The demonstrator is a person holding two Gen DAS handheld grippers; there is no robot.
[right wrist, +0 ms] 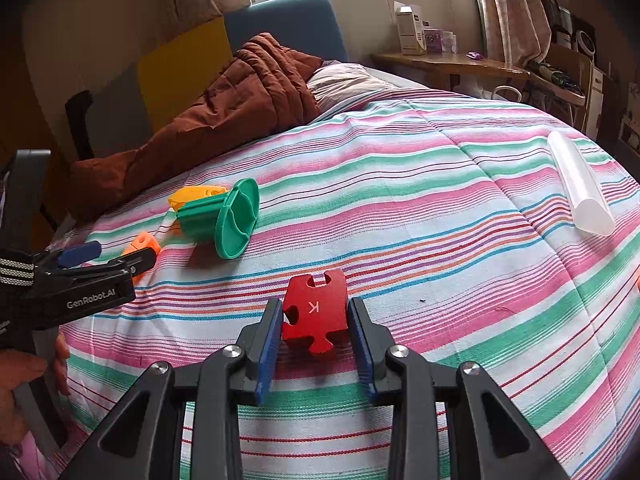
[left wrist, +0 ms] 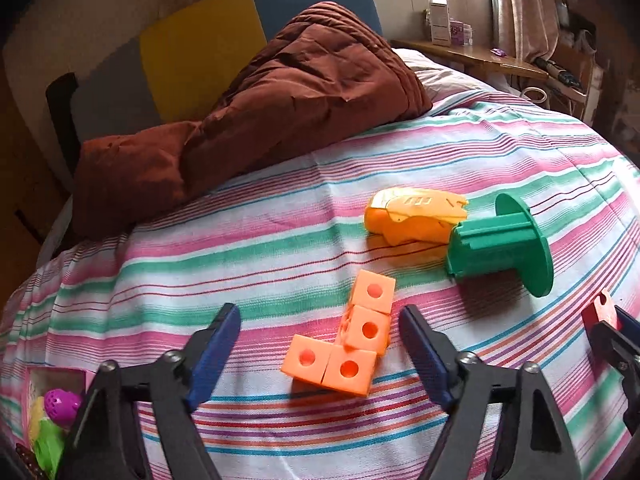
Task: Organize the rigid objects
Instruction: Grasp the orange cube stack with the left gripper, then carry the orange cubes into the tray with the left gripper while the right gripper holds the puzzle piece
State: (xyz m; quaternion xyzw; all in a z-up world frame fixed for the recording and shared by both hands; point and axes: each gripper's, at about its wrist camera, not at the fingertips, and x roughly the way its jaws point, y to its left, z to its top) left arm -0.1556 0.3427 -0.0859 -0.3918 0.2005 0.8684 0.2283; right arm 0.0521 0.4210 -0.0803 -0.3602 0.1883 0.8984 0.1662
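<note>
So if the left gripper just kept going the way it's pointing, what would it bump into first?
Most likely the orange plastic cluster of linked holed cubes, lying on the striped bedsheet between the left gripper's open jaws, though depth is hard to judge.

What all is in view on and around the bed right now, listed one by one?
Cube cluster: one, orange, on the sheet between the left jaws, untouched.
Yellow-orange toy: one, beside the spool.
Spool: one, green, lying on its side.
Puzzle piece: one, red, marked K.
Tube: one, clear, far right.
Quilt: one, brown, bunched at the headboard.
Striped sheet: one, covers the bed.
Left gripper: open.
Right gripper: shut on puzzle piece.
</note>
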